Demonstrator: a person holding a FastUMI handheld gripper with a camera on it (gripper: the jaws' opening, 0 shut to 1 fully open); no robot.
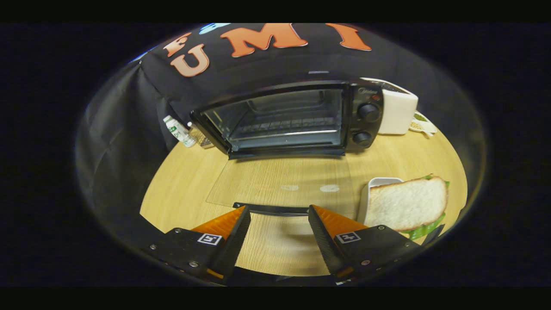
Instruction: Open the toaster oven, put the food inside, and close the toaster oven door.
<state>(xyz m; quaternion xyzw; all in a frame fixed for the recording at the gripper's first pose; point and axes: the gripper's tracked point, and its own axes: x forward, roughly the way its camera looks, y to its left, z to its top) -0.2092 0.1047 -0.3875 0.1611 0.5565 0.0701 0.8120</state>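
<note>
A black toaster oven (297, 118) stands at the back of the wooden table (185, 181), its glass door (280, 183) folded down flat toward me. The door's black handle (275, 209) lies just ahead of my fingertips. Inside, a wire rack (284, 125) shows. My gripper (279, 211) is open, its fingers spread on either side of the handle's middle, with nothing between them. A sandwich (407, 202) of white bread and green lettuce rests on a white dish (373, 185) to the right of the door, beside the right finger.
A white appliance (398, 110) stands right of the oven, with a small white dish (424, 122) behind it. A small white bottle (178, 131) with a green label lies left of the oven. Black cloth walls the booth behind and to the left.
</note>
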